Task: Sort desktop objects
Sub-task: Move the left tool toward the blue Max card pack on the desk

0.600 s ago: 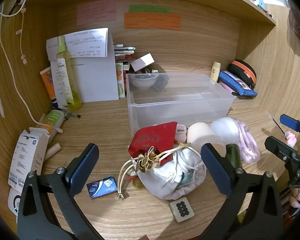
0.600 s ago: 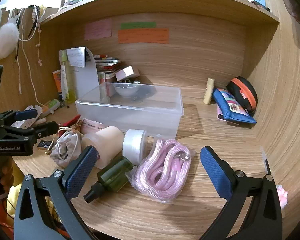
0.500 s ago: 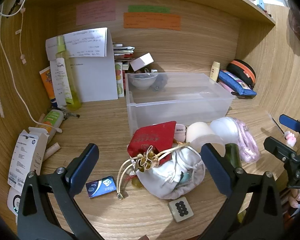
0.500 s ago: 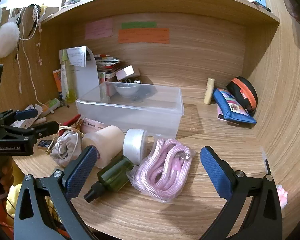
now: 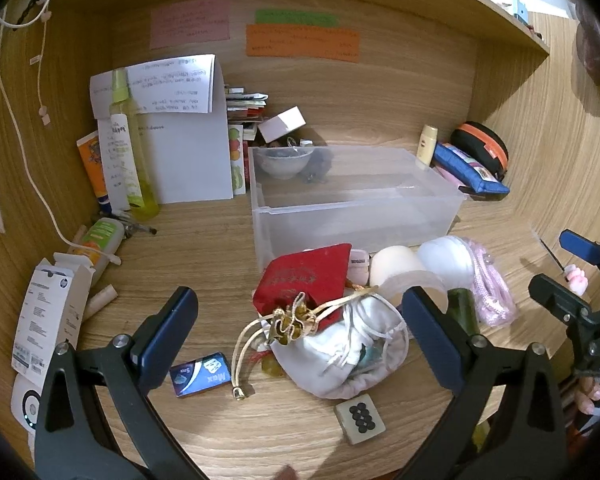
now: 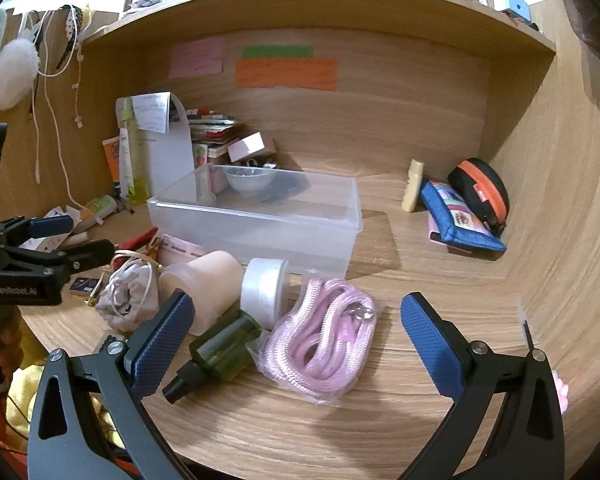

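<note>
A clear plastic bin [image 5: 356, 204] stands mid-desk; it also shows in the right wrist view [image 6: 260, 220]. In front of it lie a red pouch [image 5: 306, 280], a white drawstring bag [image 5: 348, 348], a cream cylinder [image 6: 204, 280], a white tape roll [image 6: 264, 286], a green bottle [image 6: 220, 350] and a bagged pink rope [image 6: 320, 344]. My left gripper [image 5: 300, 336] is open above the red pouch and white bag. My right gripper [image 6: 296, 340] is open above the bottle and pink rope. Both are empty.
A small blue box [image 5: 200, 374] and a mahjong tile [image 5: 359, 418] lie near the front edge. A yellow spray bottle [image 5: 130, 152], papers and tubes crowd the left back. A blue pouch [image 6: 460, 220] and orange-black case [image 6: 480, 192] sit at the right back corner.
The left view has shifted very slightly; the objects sit a touch lower left. Nothing on the desk has moved and both grippers stay open.
</note>
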A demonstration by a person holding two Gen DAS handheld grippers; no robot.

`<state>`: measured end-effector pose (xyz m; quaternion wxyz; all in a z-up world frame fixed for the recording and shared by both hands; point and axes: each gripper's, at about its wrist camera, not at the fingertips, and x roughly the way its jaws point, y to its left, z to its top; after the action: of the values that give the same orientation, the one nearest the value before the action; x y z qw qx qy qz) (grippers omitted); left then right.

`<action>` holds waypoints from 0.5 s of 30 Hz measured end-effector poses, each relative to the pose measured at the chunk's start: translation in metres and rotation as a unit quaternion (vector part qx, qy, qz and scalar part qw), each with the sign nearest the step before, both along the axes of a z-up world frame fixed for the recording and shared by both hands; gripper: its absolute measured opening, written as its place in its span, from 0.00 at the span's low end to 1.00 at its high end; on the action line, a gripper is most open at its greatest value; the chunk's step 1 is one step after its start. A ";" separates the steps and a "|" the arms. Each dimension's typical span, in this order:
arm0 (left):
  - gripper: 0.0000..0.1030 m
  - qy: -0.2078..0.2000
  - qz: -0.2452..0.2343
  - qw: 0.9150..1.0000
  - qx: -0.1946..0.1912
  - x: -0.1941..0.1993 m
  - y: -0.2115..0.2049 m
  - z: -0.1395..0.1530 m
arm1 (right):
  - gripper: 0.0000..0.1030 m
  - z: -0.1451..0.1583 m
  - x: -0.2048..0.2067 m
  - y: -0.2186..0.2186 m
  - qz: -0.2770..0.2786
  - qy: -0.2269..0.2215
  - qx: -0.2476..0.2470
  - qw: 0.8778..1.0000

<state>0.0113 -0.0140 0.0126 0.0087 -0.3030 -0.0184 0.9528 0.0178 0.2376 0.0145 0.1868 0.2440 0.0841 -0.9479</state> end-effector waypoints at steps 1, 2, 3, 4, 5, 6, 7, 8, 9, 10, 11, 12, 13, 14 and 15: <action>1.00 0.001 0.005 1.000 0.000 0.000 -0.002 0.000 | 1.00 0.001 0.000 0.002 -0.004 0.003 0.001 1.000; 1.00 0.001 0.010 1.000 0.000 0.000 -0.005 0.001 | 1.00 0.001 0.000 0.004 -0.007 0.005 0.003 1.000; 1.00 0.000 0.019 1.000 -0.003 0.000 -0.007 0.001 | 1.00 0.001 -0.001 0.006 -0.011 0.005 0.005 1.000; 1.00 0.001 0.026 1.000 -0.003 0.001 -0.010 0.001 | 1.00 0.002 -0.002 0.009 -0.015 0.006 0.007 1.000; 1.00 0.003 0.030 1.000 -0.002 0.001 -0.014 0.001 | 1.00 0.002 -0.003 0.011 -0.018 0.005 0.008 1.000; 1.00 0.002 0.032 0.999 -0.002 0.002 -0.019 0.002 | 1.00 0.002 -0.004 0.014 -0.022 0.004 0.009 1.000; 1.00 0.000 0.034 0.999 0.000 0.004 -0.023 0.003 | 1.00 0.001 -0.006 0.018 -0.025 0.003 0.009 1.000; 1.00 -0.002 0.036 0.999 0.002 0.005 -0.028 0.003 | 1.00 0.001 -0.007 0.020 -0.026 0.001 0.009 1.000; 1.00 -0.006 0.039 0.999 0.004 0.006 -0.034 0.004 | 1.00 0.000 -0.008 0.024 -0.029 -0.002 0.010 1.000; 1.00 -0.007 0.038 0.999 0.006 0.009 -0.039 0.003 | 1.00 -0.001 -0.010 0.027 -0.032 -0.004 0.009 0.999; 1.00 -0.005 0.035 0.999 0.009 0.011 -0.044 0.003 | 1.00 -0.002 -0.011 0.030 -0.034 -0.008 0.009 0.999; 1.00 -0.002 0.027 1.000 0.015 0.015 -0.049 0.002 | 1.00 -0.003 -0.012 0.032 -0.034 -0.013 0.007 0.999; 1.00 -0.004 0.020 1.000 0.020 0.017 -0.053 0.001 | 1.00 -0.005 -0.013 0.035 -0.034 -0.018 0.004 0.999; 1.00 -0.008 0.016 1.000 0.022 0.019 -0.056 -0.001 | 1.00 -0.007 -0.014 0.037 -0.033 -0.024 0.002 0.999; 1.00 -0.014 0.017 1.000 0.018 0.020 -0.059 -0.003 | 1.00 -0.009 -0.015 0.038 -0.034 -0.030 0.000 0.999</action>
<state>0.0317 -0.0735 0.0096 -0.0024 -0.3161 -0.0413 0.9478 0.0027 0.2758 0.0059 0.1568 0.2752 0.0702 -0.9459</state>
